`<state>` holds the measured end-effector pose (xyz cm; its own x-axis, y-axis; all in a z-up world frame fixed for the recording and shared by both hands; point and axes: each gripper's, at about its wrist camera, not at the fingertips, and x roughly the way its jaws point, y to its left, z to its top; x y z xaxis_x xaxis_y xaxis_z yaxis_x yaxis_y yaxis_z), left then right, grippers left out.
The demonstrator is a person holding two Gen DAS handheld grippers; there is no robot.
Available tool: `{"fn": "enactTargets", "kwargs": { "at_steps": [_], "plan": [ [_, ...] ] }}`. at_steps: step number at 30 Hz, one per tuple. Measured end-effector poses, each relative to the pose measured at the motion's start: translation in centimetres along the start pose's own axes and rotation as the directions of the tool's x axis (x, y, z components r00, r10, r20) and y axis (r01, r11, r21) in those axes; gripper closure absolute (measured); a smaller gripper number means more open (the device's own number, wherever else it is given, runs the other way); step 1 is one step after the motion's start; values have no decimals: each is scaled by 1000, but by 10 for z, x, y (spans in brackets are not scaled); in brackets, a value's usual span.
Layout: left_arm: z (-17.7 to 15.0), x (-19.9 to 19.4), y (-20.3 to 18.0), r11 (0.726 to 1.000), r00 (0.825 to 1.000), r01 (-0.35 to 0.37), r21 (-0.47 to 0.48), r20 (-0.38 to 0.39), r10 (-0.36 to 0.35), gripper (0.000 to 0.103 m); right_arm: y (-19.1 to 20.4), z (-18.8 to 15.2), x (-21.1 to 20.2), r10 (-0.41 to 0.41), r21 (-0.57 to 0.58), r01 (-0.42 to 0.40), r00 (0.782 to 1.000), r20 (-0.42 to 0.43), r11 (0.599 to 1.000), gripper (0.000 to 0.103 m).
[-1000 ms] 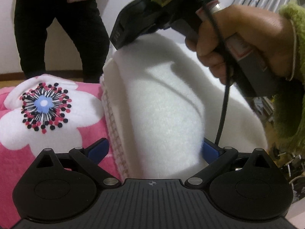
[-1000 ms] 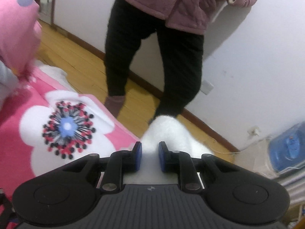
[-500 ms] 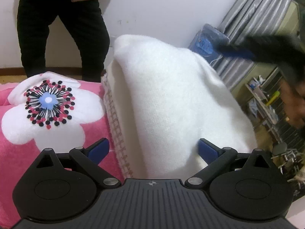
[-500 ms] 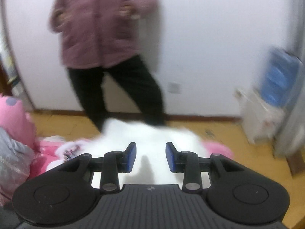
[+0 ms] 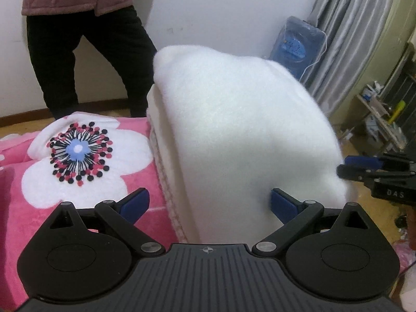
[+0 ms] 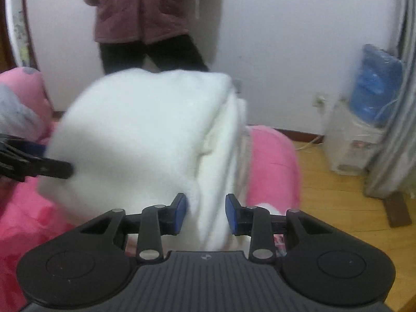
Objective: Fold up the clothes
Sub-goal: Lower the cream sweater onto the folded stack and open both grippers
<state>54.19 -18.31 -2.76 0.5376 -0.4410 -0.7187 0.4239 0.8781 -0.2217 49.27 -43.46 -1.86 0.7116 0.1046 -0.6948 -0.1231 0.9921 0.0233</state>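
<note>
The folded white fleece garment [image 5: 241, 135] lies on a pink flowered blanket [image 5: 78, 156], occupying frame centre in both wrist views. The left tool [image 5: 208, 202] stands wide open, its blue pads either side of the garment's near edge, not pressing it. The right tool [image 6: 205, 213] is partly open, having just been opening; a fold of the garment lies between its pads, contact unclear. A person [image 6: 145, 20] stands at 12 o'clock by the wall.
</note>
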Motion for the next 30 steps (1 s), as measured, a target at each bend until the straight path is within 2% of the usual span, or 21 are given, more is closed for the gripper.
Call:
{"fn": "enactTargets", "kwargs": {
  "at_steps": [3, 4, 6, 9, 13, 17, 19, 22, 24, 26, 30],
  "plan": [
    [1, -3, -10, 999, 999, -46, 13, -12, 46, 4, 2, 1, -22, -31, 35, 29, 998, 62, 999, 67],
    [1, -3, -13, 998, 998, -59, 11, -25, 59, 4, 1, 1, -31, -10, 58, 6, 997, 76, 998, 67],
    [2, -2, -19, 996, 994, -91, 15, -53, 92, 4, -4, 0, -42, 83, 108, -93, 992, 92, 990, 67],
    [6, -2, -30, 986, 983, -160, 46, -81, 163, 3, 2, -3, -47, 130, 56, -135, 988, 85, 989, 67],
    [14, 4, -40, 972, 965, -226, 67, -121, 233, 3, 21, -4, -30, 108, -71, -103, 992, 63, 992, 69],
    [18, 8, -48, 961, 952, -260, 95, -143, 271, 3, 32, -2, 4, 3, -169, -7, 1000, -28, 986, 77],
    [18, 9, -49, 958, 948, -270, 101, -150, 283, 2, 34, 6, 3, -13, -164, 9, 1000, -24, 986, 82],
    [20, 10, -49, 955, 943, -277, 105, -163, 292, 2, 42, 22, -12, -7, -173, 19, 998, 67, 985, 84],
    [21, 11, -50, 953, 939, -282, 108, -171, 297, 2, 41, 33, -16, 28, -132, -13, 993, 113, 991, 84],
    [22, 12, -51, 952, 937, -285, 114, -176, 301, 2, 39, 41, -5, 34, -111, -20, 992, 125, 994, 84],
    [22, 14, -53, 950, 936, -285, 129, -179, 305, 1, 29, 43, 31, 34, -39, -31, 995, 91, 999, 84]
  ]
}}
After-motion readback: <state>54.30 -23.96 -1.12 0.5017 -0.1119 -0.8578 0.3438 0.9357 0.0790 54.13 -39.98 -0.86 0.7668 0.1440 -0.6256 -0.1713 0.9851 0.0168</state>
